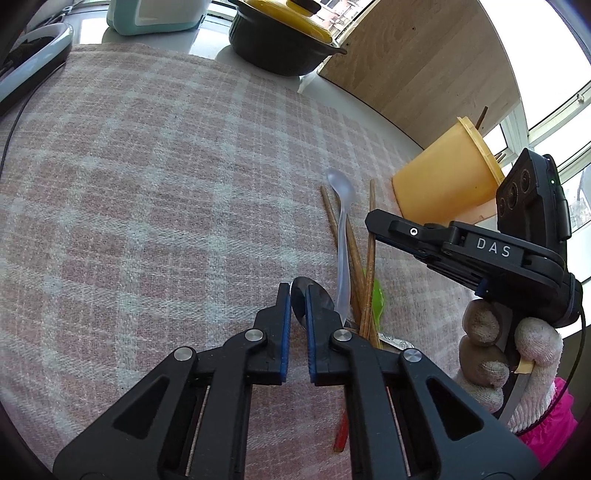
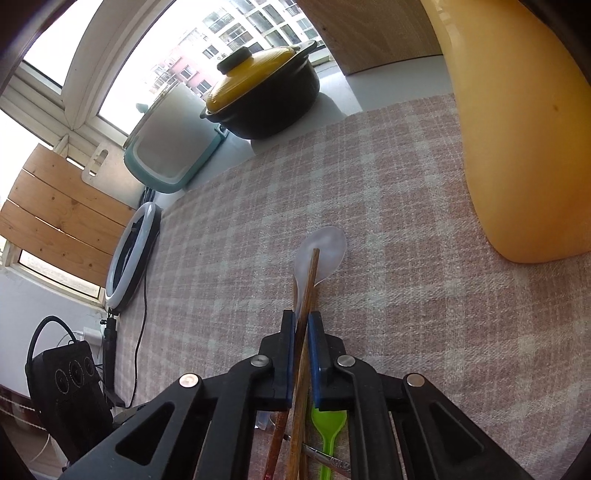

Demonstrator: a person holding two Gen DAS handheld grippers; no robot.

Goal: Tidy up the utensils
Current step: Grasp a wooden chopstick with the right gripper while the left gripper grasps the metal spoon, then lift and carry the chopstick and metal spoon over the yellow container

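On the pink checked cloth (image 1: 147, 184) lies a pile of utensils: a metal spoon (image 1: 301, 282), a clear plastic spoon (image 1: 341, 192), brown chopsticks (image 1: 354, 258) and a green plastic spoon (image 1: 376, 295). My left gripper (image 1: 296, 291) is shut on the rim of the metal spoon's bowl. In the right wrist view my right gripper (image 2: 301, 319) is shut on one wooden chopstick (image 2: 310, 284), which crosses over the clear spoon (image 2: 325, 251); the green spoon (image 2: 327, 421) lies under the jaws. A yellow plastic cup (image 1: 443, 177) with sticks in it stands just beyond the right gripper (image 1: 371, 221).
A black pot with a yellow lid (image 1: 280, 40) and a teal and white appliance (image 1: 155, 14) stand at the far edge. A ring light (image 2: 129, 251) lies at the cloth's left side. A wooden panel (image 1: 424, 62) rises behind the cup. A gloved hand (image 1: 517, 350) holds the right gripper.
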